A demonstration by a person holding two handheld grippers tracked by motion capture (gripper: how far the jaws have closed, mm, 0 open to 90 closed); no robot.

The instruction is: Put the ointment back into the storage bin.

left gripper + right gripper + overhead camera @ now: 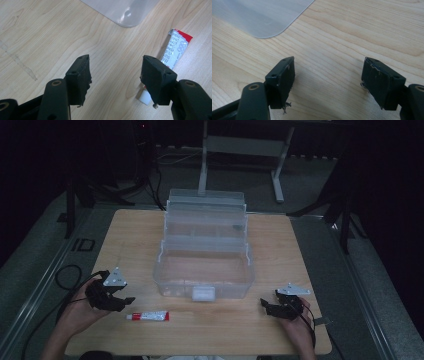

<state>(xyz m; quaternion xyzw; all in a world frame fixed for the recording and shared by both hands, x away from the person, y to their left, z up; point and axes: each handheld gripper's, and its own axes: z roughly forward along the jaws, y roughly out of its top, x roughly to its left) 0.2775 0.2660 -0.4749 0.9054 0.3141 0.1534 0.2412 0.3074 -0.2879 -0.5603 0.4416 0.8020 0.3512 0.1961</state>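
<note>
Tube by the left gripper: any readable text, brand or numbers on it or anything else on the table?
"999" (uncertain, seen at an angle): large digits on the white and red tube, left gripper view.
Rows of small characters along the tube: too small and tilted to read.
Tube in the high view: print too blurred to read.
Clear plastic box: no label or lettering.
Wooden table and both grippers: no text.

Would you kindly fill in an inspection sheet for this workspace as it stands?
Surface: wooden table, bare around the items.
Job's things: red-and-white tube lying flat near the front edge; clear plastic box open at the centre, apparently empty.
Clutter: nothing seen.
Grippers: left tool open beside the tube; right tool open, holding nothing.
Cables: black cable looped off the table's left.
Surroundings: dark room, grey stand legs behind.
</note>
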